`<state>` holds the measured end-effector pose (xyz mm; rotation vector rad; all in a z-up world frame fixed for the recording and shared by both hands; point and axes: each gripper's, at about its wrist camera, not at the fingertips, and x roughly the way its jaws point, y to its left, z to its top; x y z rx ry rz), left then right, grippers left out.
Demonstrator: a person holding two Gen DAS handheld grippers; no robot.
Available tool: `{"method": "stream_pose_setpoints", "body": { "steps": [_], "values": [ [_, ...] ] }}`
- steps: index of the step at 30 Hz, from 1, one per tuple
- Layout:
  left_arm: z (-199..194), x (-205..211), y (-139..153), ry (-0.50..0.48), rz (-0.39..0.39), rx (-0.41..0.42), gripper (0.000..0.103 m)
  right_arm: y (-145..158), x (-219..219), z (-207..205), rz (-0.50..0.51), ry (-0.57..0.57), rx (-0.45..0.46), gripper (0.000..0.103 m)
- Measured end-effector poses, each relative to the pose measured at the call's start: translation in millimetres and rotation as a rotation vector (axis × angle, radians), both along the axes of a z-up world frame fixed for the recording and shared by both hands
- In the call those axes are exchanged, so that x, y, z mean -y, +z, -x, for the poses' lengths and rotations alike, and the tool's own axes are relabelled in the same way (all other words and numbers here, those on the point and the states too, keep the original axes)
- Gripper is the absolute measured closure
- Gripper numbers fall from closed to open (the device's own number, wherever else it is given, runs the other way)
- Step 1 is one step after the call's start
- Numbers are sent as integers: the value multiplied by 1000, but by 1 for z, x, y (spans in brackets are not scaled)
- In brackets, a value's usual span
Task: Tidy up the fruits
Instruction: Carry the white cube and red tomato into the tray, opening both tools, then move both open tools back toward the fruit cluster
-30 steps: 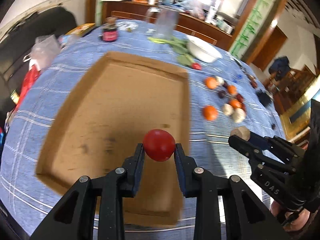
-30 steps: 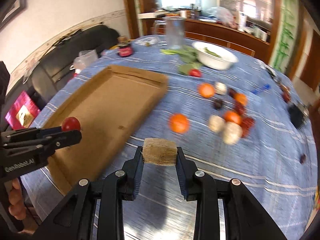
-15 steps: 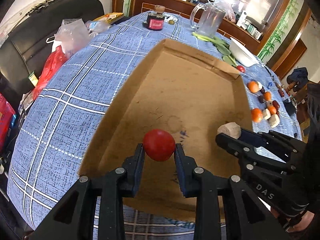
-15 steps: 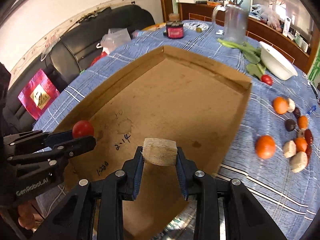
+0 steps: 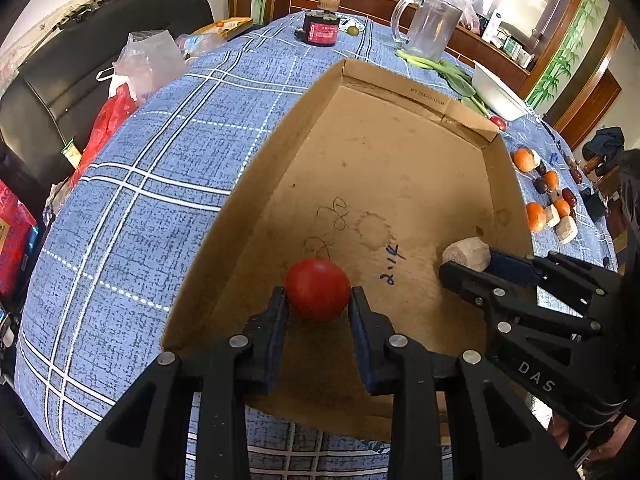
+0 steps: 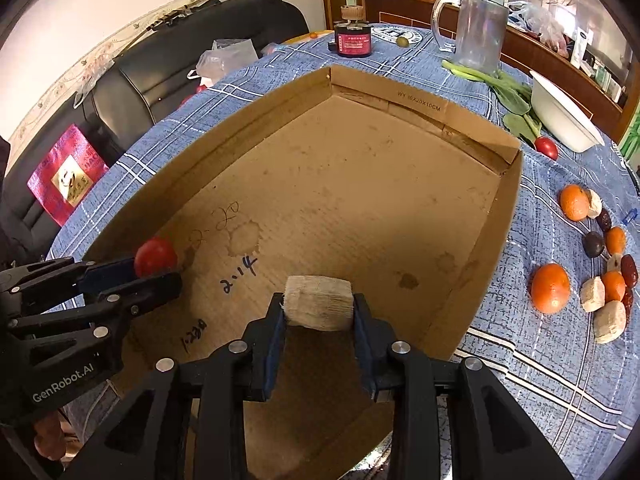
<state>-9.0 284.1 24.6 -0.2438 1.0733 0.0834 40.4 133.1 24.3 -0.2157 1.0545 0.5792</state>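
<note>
**Both pieces over the box floor, release under way**

My left hand-held gripper [image 5: 318, 300] was clamped narrow on the red tomato [image 5: 318, 289], which sat right between its pads, low over the near end of the cardboard box [image 5: 400, 152]. Just to its right, my right hand-held gripper [image 6: 319, 312] carried the pale cut chunk [image 6: 319, 300]; its jaws were opening, the chunk between them with the pads at its sides, so I called it loosening rather than dropped.

My thinking for a clean set-down: get each piece close to the box floor before letting go, because the tomato looked round enough to roll toward a wall. I wanted the two pieces kept apart, tomato on the left side, chunk on the right. Beyond the right gripper's right side, the oranges [image 6: 551, 288] and other loose pieces waited on the desk [image 6: 540, 360] outside the box.
</note>
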Motion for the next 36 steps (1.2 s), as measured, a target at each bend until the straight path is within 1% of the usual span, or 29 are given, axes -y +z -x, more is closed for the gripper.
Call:
{"method": "stream_pose_setpoints", "body": {
  "steps": [1, 4, 6, 9, 11, 13, 15, 17, 20, 22, 26, 32, 36],
  "values": [
    [0, 0, -1, -2, -1, -2, 73, 0, 1, 0, 0, -3, 1, 60],
    [2, 3, 1, -8, -12, 3, 73, 5, 3, 3, -9, 0, 9, 59],
    [4, 4, 2, -12, -10, 0, 72, 11, 5, 7, -4, 1, 32, 59],
    [10, 6, 11, -9, -18, 24, 66, 26, 14, 11, -15, -17, 85, 60],
    [13, 7, 18, -8, -33, 49, 61, 38, 29, 11, -26, -71, 125, 58],
    [17, 8, 27, -4, -52, 76, 58, 45, 47, 6, -32, -135, 141, 53],
    [17, 9, 33, -4, -58, 92, 56, 49, 65, -1, -28, -198, 151, 52],
    [16, 9, 37, -5, -59, 102, 56, 45, 84, -10, -13, -263, 141, 53],
    [13, 10, 41, -6, -65, 107, 56, 34, 100, -20, -6, -322, 110, 53],
    [12, 10, 41, -8, -68, 102, 56, 24, 105, -24, 15, -344, 87, 53],
    [10, 7, 39, -1, -67, 93, 56, 8, 104, -33, 4, -347, 32, 53],
    [10, -12, 44, 37, -65, 97, 56, 4, 86, -43, 8, -306, 32, 53],
    [11, -23, 47, 68, -64, 106, 56, 6, 64, -55, -9, -267, 30, 53]
  ]
}}
